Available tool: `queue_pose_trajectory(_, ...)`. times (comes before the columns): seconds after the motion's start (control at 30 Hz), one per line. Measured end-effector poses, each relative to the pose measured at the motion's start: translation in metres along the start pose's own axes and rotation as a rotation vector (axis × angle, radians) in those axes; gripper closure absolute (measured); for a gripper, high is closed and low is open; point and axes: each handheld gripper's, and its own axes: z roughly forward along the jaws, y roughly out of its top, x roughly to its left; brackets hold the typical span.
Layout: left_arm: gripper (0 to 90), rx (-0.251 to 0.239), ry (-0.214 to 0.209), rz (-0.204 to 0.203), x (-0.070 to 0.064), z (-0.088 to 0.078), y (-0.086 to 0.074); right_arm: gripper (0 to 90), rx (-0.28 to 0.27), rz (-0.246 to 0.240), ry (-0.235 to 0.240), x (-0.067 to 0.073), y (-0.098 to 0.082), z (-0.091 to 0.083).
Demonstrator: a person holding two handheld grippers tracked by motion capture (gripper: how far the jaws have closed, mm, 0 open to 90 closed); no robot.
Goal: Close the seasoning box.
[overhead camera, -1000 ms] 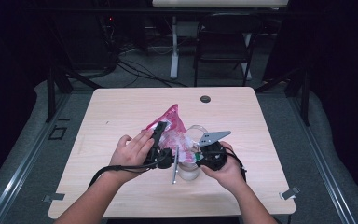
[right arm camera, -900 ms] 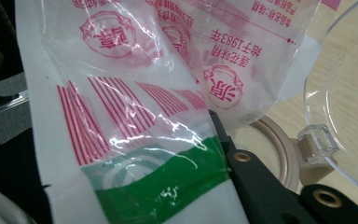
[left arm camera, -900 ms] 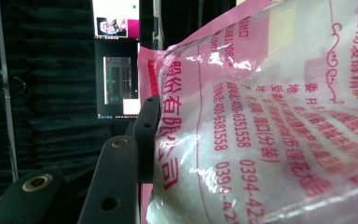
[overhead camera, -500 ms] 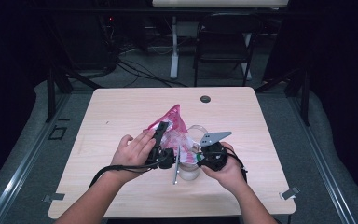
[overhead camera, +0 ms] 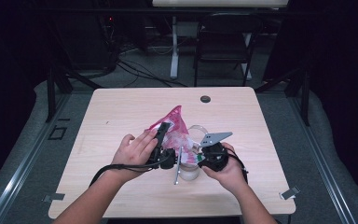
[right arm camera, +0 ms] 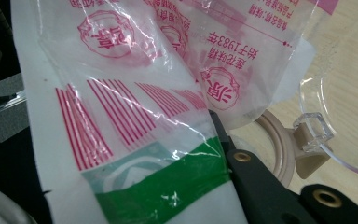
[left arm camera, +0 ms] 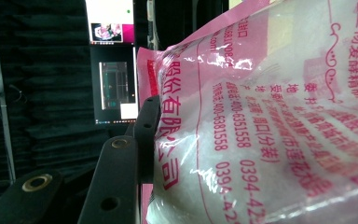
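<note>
Holding a pink printed bag (overhead camera: 175, 127) of white granules between them, both tongs work at the middle of the worktop (overhead camera: 121, 107), just above a clear jar (overhead camera: 193, 154) with an open hinged lid. The left tongs (overhead camera: 161, 135) are clamped on one side of the bag; in the left gripper view a black jaw presses into the film of the bag (left arm camera: 270, 121), so they read as closed on it. The right tongs (overhead camera: 200, 151) grip the lower end, where the right gripper view shows the bag (right arm camera: 135, 116) with its green band folded over a black jaw, and the jar's rim (right arm camera: 279, 140) and clear lid (right arm camera: 335, 126) just beyond. The bag's long axis runs from its raised far tip down toward the person, its lower end at the jar's mouth. The relation that matters, as I judge it, is that lower end against the opening: the right hand (overhead camera: 226, 170) is nearer the jar and steers the mouth of the bag, while the left hand (overhead camera: 133, 151) carries the body and sets the tilt. A metal rod-like piece (overhead camera: 178, 163) lies beside the jar
</note>
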Motion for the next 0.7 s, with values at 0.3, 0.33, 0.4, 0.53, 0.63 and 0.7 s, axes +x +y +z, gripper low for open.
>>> queue_pose_trajectory(0.3, 61.9, 0.011, -0.014, 0.032, 0.0017, -0.0006, 0.0016, 90.0, 0.006, 0.002, 0.006, -0.0004, -0.0010, 0.0004)
queue_pose_trajectory(0.33, 61.9, 0.013, -0.021, 0.026, 0.0013, -0.0007, 0.0017, 90.0, 0.007, 0.002, 0.007, -0.0004, -0.0010, 0.0004)
queue_pose_trajectory(0.4, 61.9, 0.000, -0.005, 0.035, 0.0015, -0.0004, 0.0021, 90.0, 0.008, 0.001, 0.008, -0.0003, -0.0010, 0.0005)
queue_pose_trajectory(0.53, 61.8, 0.002, -0.013, 0.039, 0.0009, -0.0002, 0.0025, 90.0, 0.011, 0.001, 0.005, -0.0010, -0.0014, 0.0005)
queue_pose_trajectory(0.63, 61.8, 0.003, -0.015, 0.042, 0.0009, -0.0005, 0.0026, 90.0, 0.012, 0.005, 0.007, -0.0007, -0.0016, 0.0009)
queue_pose_trajectory(0.7, 61.7, 0.002, -0.014, 0.050, 0.0011, -0.0005, 0.0029, 90.0, 0.012, 0.006, 0.007, -0.0008, -0.0017, 0.0010)
